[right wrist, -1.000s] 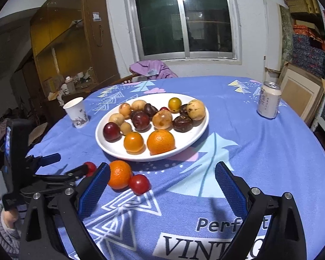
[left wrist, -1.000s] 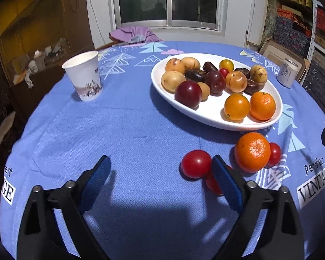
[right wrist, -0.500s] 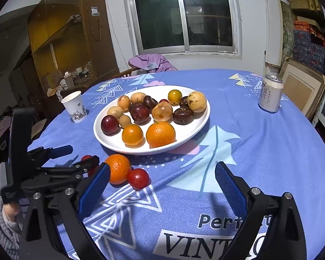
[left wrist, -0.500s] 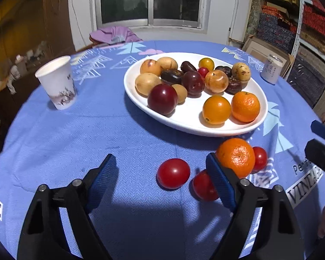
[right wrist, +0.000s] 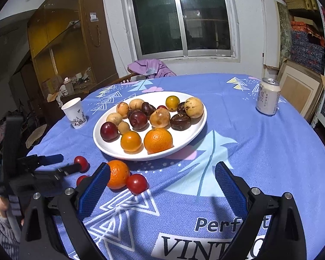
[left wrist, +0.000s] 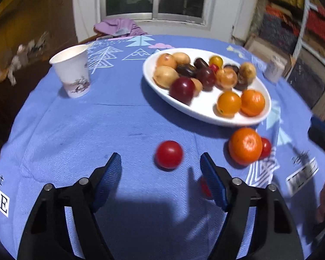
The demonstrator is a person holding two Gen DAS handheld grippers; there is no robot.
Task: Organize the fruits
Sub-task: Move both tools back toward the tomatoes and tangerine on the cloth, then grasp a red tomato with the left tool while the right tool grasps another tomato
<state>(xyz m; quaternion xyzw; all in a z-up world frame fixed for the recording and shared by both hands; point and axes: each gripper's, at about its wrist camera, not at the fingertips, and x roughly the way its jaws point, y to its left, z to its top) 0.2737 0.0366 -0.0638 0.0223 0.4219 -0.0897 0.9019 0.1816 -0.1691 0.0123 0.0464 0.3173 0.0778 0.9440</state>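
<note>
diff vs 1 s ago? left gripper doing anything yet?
The left gripper has swung to line up on the nearest red tomato, which now sits between its open fingers rather than by the right one. Nothing has been gripped. The right gripper stayed open and idle; the loose orange, white plate and paper cup are unmoved.

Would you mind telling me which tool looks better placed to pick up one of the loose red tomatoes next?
The left tool, probably. It is open, and a red tomato lies on the tablecloth just ahead of its gap. The right tool is also open but points toward bare cloth beside the orange.
</note>
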